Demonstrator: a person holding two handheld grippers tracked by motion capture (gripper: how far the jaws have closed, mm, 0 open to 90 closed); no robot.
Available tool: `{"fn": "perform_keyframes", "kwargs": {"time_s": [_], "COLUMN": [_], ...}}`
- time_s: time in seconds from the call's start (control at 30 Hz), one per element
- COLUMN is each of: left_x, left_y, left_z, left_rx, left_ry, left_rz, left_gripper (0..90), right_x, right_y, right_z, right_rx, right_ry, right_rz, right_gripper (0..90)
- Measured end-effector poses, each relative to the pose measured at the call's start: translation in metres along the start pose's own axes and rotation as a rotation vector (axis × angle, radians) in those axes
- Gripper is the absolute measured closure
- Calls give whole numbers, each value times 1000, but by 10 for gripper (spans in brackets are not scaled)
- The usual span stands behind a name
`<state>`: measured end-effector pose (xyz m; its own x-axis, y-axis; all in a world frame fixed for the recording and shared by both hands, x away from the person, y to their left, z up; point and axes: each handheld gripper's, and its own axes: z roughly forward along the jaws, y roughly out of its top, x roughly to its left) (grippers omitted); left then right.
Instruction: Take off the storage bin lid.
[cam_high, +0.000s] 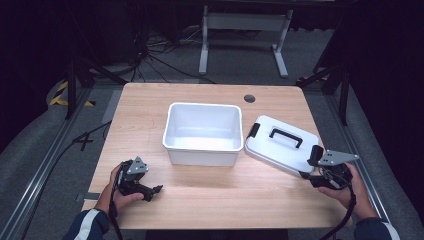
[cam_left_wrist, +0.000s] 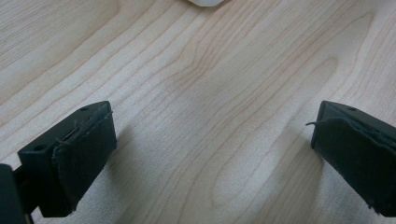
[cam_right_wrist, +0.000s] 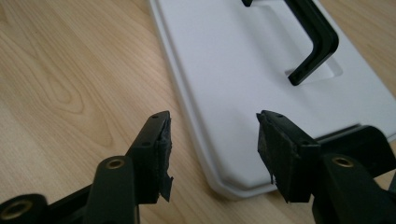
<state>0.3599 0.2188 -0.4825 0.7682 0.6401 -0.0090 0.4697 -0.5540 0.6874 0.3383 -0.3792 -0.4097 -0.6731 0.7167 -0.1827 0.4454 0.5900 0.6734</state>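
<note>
**Right gripper parted at the corner of the lid**

The right gripper (cam_right_wrist: 212, 154) sat at the near right part of the wooden table (cam_high: 210, 200), held in the person's right hand (cam_high: 350, 192). Its jaws stood partly apart, neither wide nor narrow, and the pads pressed on nothing. Between and just beyond them lay the rounded near corner of the white lid (cam_right_wrist: 261, 84); whether the pads brushed its rim could not be told. The lid lay flat side up, and its black handle (cam_right_wrist: 313, 42) rose ahead of the right-hand jaw, farther along the lid. In the high view the same lid (cam_high: 282, 142) rested tilted, its far edge leaning against the side wall of the white tub (cam_high: 202, 150), with a black latch (cam_high: 254, 131) at the end nearest the tub.

The left gripper (cam_left_wrist: 212, 154) rested low over bare table in the person's left hand (cam_high: 117, 192), well apart from the lid. Its jaws were spread wide with only wood grain between them. The tub stood ahead of it and to its right, open and upright, and a sliver of its white corner (cam_left_wrist: 205, 2) lay straight ahead of this gripper.
</note>
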Motion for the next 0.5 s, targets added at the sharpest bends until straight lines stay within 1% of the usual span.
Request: {"fn": "perform_keyframes", "kwargs": {"time_s": [0.1, 0.13, 0.2, 0.3, 0.37, 0.47, 0.5], "left_x": [0, 0, 0, 0, 0, 0, 0], "left_y": [0, 0, 0, 0, 0, 0, 0], "left_z": [0, 0, 0, 0, 0, 0, 0], "left_rx": [0, -1, -1, -1, -1, -2, -1], "left_ry": [0, 0, 0, 0, 0, 0, 0], "left_rz": [6, 5, 6, 6, 5, 5, 7], "left_gripper": [6, 5, 5, 5, 5, 6, 5], "right_x": [3, 4, 4, 4, 4, 4, 4], "right_y": [-10, -13, -19, -27, -33, -38, -42], "right_z": [1, 1, -1, -1, -1, 0, 1], "right_rx": [7, 9, -6, -13, -16, -19, -20], "right_ry": [-9, -8, -14, -21, -29, -26, -35], "right_rz": [14, 28, 57, 77, 101, 126, 136], "right_gripper": [409, 395, 385, 359, 342, 337, 325]}}
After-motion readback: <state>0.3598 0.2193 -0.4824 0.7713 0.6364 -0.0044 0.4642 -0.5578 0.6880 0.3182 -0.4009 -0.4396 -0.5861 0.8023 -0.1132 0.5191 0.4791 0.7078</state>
